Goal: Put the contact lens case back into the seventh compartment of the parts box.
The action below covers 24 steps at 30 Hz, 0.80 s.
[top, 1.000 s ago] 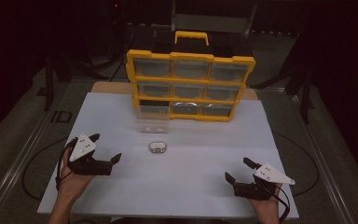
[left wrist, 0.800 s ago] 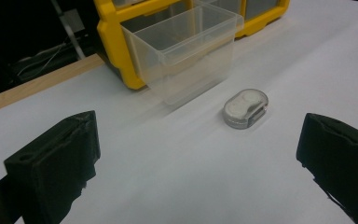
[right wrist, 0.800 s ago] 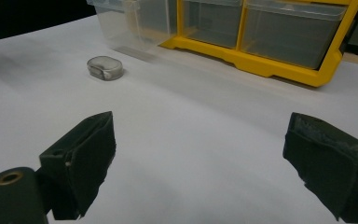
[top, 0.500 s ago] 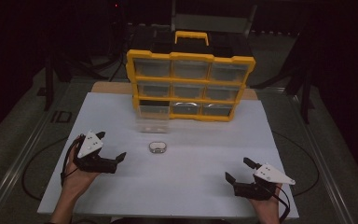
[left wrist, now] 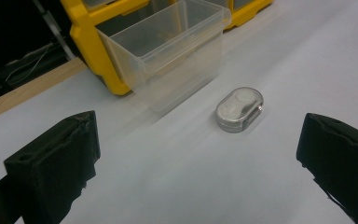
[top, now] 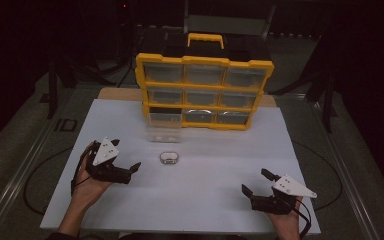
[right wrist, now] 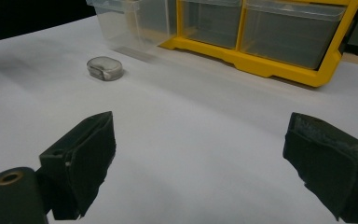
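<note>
So the yellow drawer cabinet sits at the far edge of the tabletop, with one clear drawer pulled out at its bottom left and a small clear case lying just in front of it, near the middle. Both jaws gape wide and hold nothing: left hand-held gripper is near the case, right hand-held gripper is parked by the near right corner. My guess is the case goes in the drawer, so I'd straddle its short sides with the left one, squeeze gently since that plastic looks slippery, and lift clear over the drawer's front wall.

dim room, dark surround; white table lit; high view soft, grainy.
</note>
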Motion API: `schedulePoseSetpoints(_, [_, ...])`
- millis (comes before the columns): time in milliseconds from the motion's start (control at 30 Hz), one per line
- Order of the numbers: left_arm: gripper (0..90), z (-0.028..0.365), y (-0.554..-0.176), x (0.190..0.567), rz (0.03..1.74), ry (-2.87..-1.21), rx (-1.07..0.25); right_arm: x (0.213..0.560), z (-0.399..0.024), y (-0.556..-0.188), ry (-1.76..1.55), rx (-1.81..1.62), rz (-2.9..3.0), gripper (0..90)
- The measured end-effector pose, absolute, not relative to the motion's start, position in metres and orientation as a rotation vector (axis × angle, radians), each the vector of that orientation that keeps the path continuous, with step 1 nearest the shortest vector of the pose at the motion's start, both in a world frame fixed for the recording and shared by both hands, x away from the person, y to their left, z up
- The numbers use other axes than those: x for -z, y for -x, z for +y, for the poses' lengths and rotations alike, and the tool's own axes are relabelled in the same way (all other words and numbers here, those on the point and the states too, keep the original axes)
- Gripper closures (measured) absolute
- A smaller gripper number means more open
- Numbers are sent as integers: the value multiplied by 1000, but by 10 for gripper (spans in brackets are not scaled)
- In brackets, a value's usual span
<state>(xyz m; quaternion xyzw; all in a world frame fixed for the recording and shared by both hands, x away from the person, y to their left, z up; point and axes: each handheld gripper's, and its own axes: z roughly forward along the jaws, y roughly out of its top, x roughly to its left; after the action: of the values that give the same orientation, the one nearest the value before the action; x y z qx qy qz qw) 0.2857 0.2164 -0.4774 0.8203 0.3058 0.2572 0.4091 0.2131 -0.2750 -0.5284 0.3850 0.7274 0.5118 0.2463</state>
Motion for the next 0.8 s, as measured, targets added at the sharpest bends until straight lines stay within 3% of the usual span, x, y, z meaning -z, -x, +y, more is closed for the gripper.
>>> schedulePoseSetpoints(800, [2,185,-311,475,662,-2214,-575,529,-275,-214,-1052,-1398,1988,91])
